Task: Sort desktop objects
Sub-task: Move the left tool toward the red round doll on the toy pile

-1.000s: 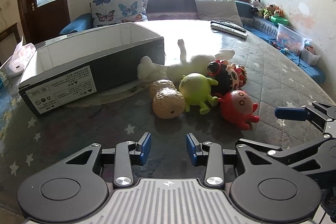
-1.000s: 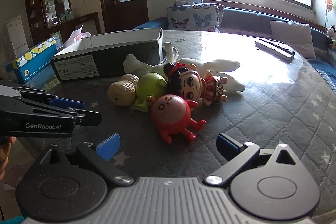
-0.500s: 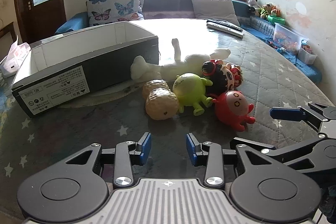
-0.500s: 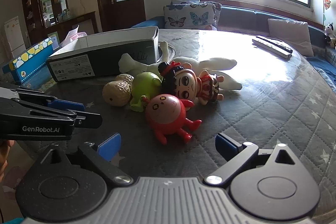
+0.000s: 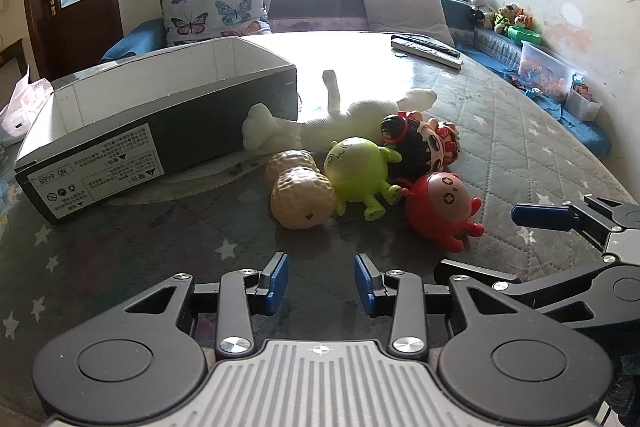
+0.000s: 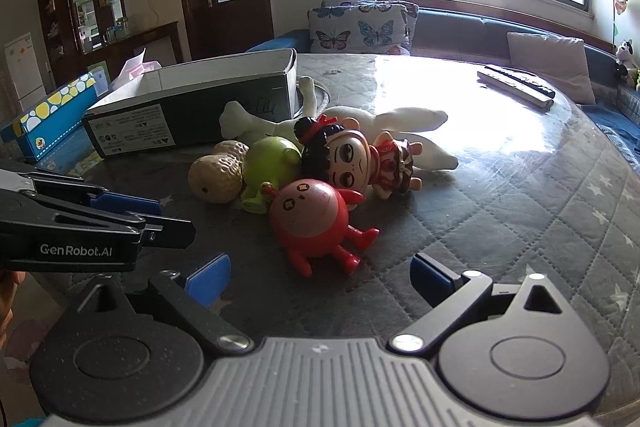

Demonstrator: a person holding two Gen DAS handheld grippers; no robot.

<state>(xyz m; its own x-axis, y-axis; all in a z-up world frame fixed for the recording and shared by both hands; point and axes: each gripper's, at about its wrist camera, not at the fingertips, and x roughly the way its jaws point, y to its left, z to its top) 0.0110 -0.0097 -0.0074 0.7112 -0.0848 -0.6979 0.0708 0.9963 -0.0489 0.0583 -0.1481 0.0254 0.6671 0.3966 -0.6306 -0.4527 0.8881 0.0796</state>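
A pile of toys lies mid-table: a tan peanut toy [image 5: 301, 195], a green round figure [image 5: 357, 174], a red round figure [image 5: 439, 210], a black-haired doll [image 5: 420, 143] and a white plush [image 5: 352, 123]. An open black box [image 5: 156, 131] with a white inside stands to their left. My left gripper [image 5: 321, 282] is open and empty, just short of the peanut toy. My right gripper [image 6: 320, 281] is open wide and empty, just short of the red figure [image 6: 310, 223]. The peanut toy [image 6: 218, 177], doll [image 6: 352, 159] and box [image 6: 200, 107] show there too.
Remote controls [image 5: 426, 50] lie at the table's far side. A blue box with yellow dots [image 6: 48, 119] sits left of the black box. A sofa with butterfly cushions [image 5: 216, 11] stands behind the table. The table [image 6: 520, 195] has a quilted grey cover with stars.
Both grippers have pulled back slightly from the toys and the view has lowered a little. Both stay open and empty. The toys have not moved.
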